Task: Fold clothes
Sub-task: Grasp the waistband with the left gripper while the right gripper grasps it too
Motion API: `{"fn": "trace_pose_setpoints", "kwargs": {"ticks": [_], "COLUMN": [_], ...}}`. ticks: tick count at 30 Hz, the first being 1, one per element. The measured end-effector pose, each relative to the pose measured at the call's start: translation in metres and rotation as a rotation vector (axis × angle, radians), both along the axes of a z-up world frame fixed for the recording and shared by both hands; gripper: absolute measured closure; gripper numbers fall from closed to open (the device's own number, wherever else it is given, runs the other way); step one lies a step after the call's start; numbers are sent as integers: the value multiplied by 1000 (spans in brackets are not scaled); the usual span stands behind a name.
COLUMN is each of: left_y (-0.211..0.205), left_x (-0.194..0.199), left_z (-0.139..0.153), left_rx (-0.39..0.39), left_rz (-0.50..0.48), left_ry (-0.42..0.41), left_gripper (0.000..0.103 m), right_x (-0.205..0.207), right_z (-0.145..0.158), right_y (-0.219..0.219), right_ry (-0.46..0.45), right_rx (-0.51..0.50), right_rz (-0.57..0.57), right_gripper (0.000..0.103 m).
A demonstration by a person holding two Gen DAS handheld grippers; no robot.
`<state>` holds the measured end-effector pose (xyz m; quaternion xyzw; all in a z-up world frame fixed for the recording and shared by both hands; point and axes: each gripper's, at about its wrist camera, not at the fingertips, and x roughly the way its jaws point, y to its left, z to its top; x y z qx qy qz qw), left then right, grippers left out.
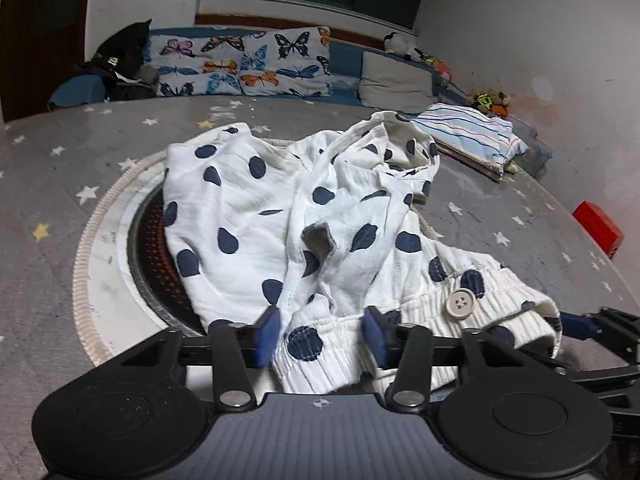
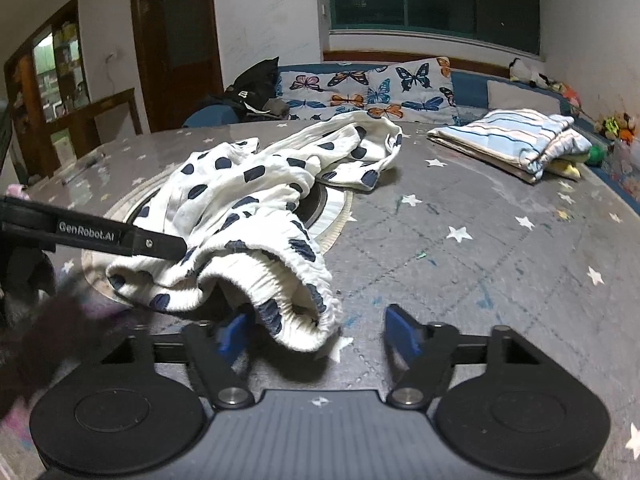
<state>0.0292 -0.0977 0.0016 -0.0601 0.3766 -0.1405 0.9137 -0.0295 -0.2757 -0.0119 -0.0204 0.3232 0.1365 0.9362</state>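
A white garment with navy dots (image 1: 256, 216) lies crumpled on the grey star-print table (image 1: 52, 200), partly over a round inset plate (image 1: 148, 248). Its ribbed waistband with a pale button (image 1: 460, 303) bunches between the blue pads of my left gripper (image 1: 324, 332), which press on it from both sides. In the right wrist view the same garment (image 2: 240, 188) ends in an elastic hem (image 2: 296, 312). That hem sits inside my right gripper (image 2: 318, 332): the left pad touches it, while the right pad (image 2: 400, 330) stands clear, so this gripper is open.
A folded striped pile (image 2: 516, 140) rests at the table's far right. A red box (image 1: 598, 228) sits near the right edge. Behind the table a bench holds a butterfly cushion (image 1: 240, 60), a grey pillow (image 1: 394, 82) and a dark bag (image 1: 124, 56).
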Motion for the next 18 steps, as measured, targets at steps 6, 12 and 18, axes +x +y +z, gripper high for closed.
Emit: {"fn": "trace_pose_setpoints", "kwargs": {"ticks": [6, 12, 18], "left_y": [3, 3, 7], "left_x": [-5, -11, -6], "left_z": [8, 9, 1], "left_rx": [-29, 9, -33], "left_rz": [-12, 34, 28], "left_ry": [-23, -35, 6], "left_gripper": [78, 49, 66], "right_x": [1, -1, -4], "right_z": [-2, 2, 4], "right_y": [-1, -5, -7], "right_ry": [-7, -25, -38], "right_rx": [17, 21, 26], "right_rz": [9, 3, 4], "right_gripper": [70, 78, 82]}}
